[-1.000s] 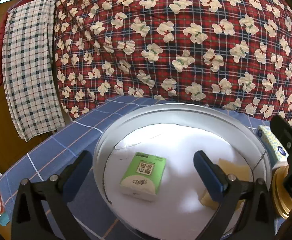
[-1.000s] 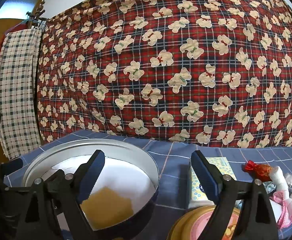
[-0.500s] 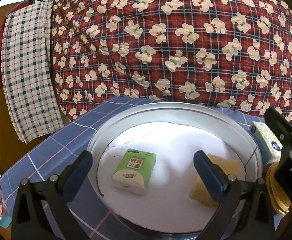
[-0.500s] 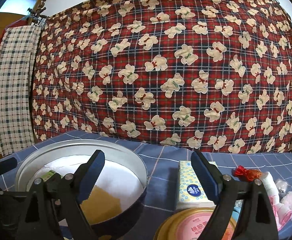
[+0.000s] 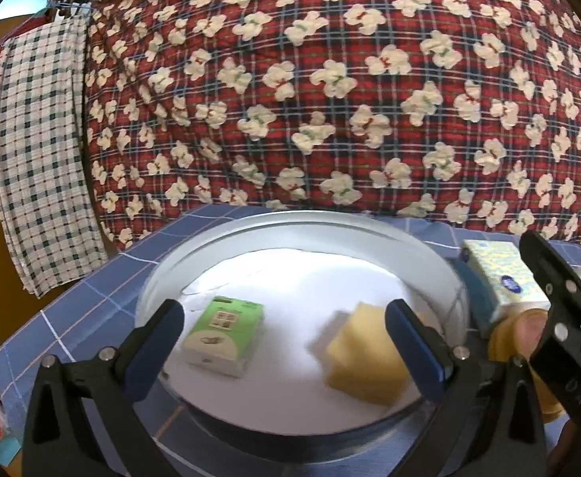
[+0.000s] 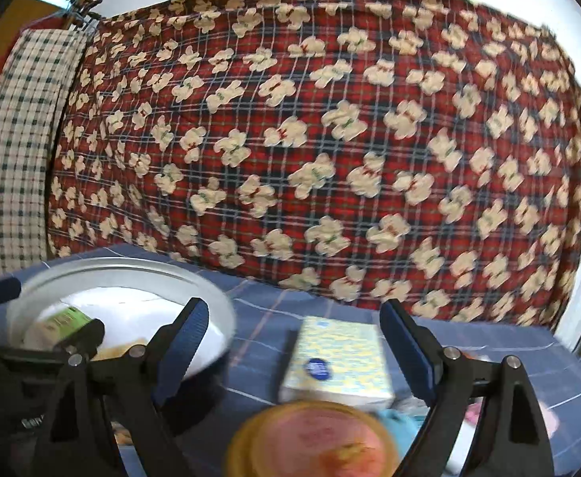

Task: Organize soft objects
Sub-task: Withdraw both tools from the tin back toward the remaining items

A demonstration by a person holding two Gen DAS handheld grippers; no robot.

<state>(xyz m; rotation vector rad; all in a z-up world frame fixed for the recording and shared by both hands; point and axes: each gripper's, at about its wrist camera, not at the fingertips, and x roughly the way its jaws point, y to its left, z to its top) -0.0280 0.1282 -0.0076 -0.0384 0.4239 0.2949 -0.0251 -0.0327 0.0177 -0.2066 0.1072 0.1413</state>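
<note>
Both views slid sideways since earlier frame. My left tongs (image 5: 282, 342) wide, empty, over round tin (image 5: 445, 274) holding green tissue pack (image 5: 223, 334) and yellow sponge (image 5: 366, 361). My right tongs (image 6: 294, 342) wide, empty, lined toward yellow tissue pack (image 6: 338, 361) on table (image 6: 258, 310) right of tin, likely next to collect.

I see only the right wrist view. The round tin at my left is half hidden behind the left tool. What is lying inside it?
Observer: A green tissue pack lies flat on the white floor of the round tin.
Operator: Is there only this pack?
Observer: No, a yellow sponge lies to its right, apart from it.
Operator: Does the left tool hold one of them?
Observer: No. The left tool is open above the tin, and neither thing is touched by its fingers.
Operator: And my yellow-patterned tissue pack, is it against the tin?
Observer: In the left wrist view it lies right beside the tin's outer wall; contact I cannot confirm.
</note>
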